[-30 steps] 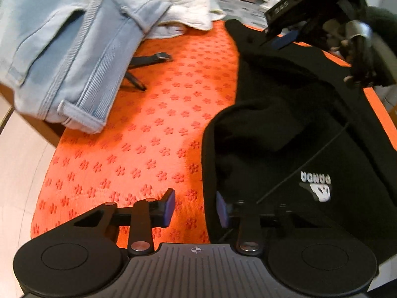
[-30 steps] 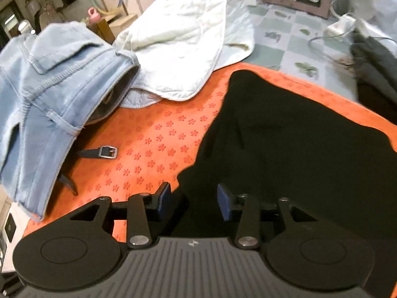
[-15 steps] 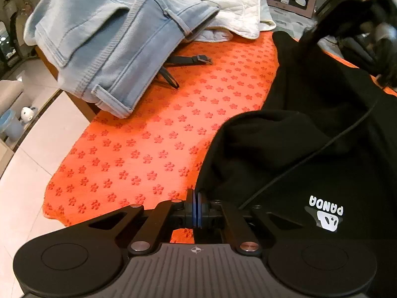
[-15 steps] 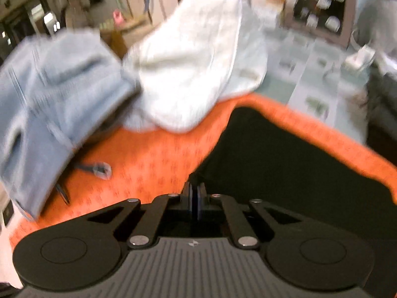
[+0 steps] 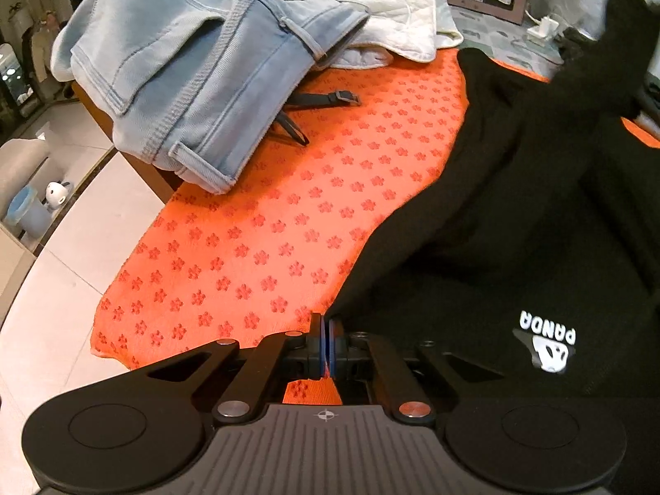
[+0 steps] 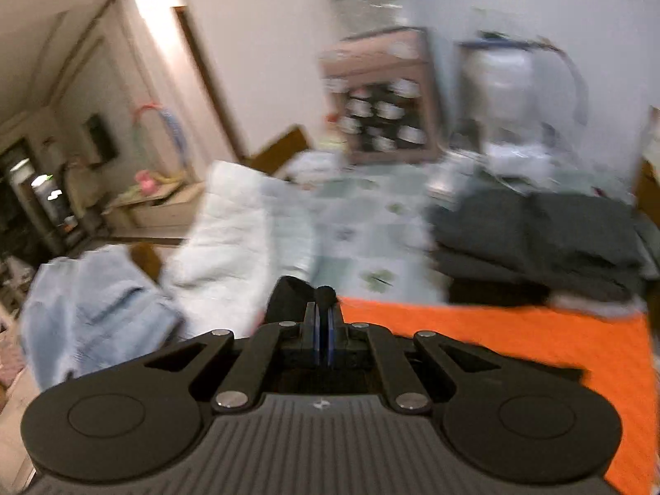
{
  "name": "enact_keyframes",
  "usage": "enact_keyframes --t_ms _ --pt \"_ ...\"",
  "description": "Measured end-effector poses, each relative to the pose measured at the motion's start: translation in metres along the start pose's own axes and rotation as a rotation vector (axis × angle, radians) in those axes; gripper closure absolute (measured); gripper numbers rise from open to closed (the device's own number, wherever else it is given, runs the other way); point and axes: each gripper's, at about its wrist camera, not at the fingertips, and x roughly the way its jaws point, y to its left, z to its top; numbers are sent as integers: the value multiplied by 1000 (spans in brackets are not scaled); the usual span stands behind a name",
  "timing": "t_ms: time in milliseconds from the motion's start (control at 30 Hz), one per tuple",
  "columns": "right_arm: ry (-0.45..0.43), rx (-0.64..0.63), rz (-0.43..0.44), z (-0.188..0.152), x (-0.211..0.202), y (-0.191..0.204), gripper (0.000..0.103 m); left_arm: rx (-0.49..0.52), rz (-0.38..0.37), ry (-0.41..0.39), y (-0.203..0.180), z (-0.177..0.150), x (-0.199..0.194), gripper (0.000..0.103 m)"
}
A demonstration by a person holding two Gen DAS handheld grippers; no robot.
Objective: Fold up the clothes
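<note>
A black garment (image 5: 515, 214) with a white PANDA print (image 5: 548, 346) lies over the right half of an orange flower-patterned mat (image 5: 268, 222). My left gripper (image 5: 328, 344) is shut on the garment's near left edge, close to the mat. Its far part rises in a taut fold toward the upper right of the left wrist view. In the blurred right wrist view, my right gripper (image 6: 322, 338) is shut on a tuft of the black garment (image 6: 295, 293), held above the orange mat (image 6: 515, 338).
Light blue jeans (image 5: 198, 66) are piled at the mat's far left, a white quilted cloth (image 5: 392, 4) behind them. A dark strap with a buckle (image 5: 326, 99) lies on the mat. Grey folded clothes (image 6: 536, 235) sit at the far right. The table edge drops to a tiled floor (image 5: 62, 247) on the left.
Both grippers went from open to shut on the black garment's edge. The right gripper then lifted sharply, pulling the cloth up; its view now points at the room.
</note>
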Motion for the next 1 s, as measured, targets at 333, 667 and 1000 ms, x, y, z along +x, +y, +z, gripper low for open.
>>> enact_keyframes --t_ms 333,667,1000 --pt "201 52 -188 -109 1 -82 94 85 1 17 -7 -4 2 96" --pt "322 28 -206 -121 8 -93 70 151 -57 -48 -19 12 -4 91" --pt "450 31 -149 -95 53 -99 58 212 -79 -59 -32 26 4 85"
